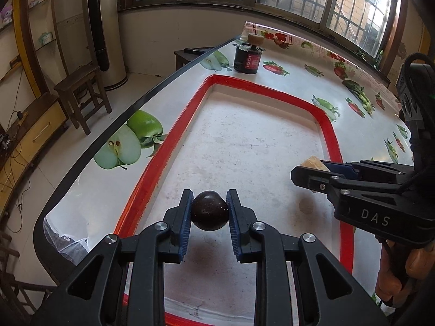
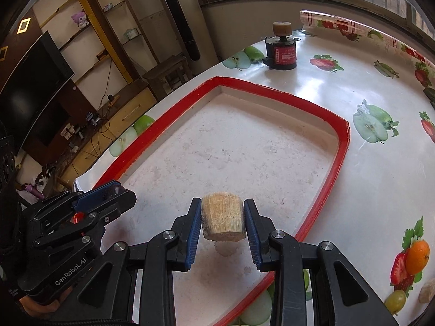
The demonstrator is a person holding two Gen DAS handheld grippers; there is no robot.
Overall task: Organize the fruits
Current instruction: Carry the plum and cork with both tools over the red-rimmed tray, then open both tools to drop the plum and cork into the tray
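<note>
My left gripper (image 1: 209,210) is shut on a dark round fruit (image 1: 209,213) and holds it above the white tray with a red rim (image 1: 195,103). My right gripper (image 2: 222,221) is shut on a pale tan cut chunk of fruit (image 2: 222,220), held just above the same tray (image 2: 272,89). The right gripper also shows in the left wrist view (image 1: 312,175), at the tray's right side, with the tan chunk (image 1: 314,163) peeking out. The left gripper shows at the left of the right wrist view (image 2: 108,193).
A dark jar with a red label and a cork-coloured top (image 1: 248,58) stands on the table beyond the tray; it also shows in the right wrist view (image 2: 281,54). The table has a fruit-print cloth (image 1: 326,81). A wooden stool (image 1: 81,92) stands on the floor left of the table.
</note>
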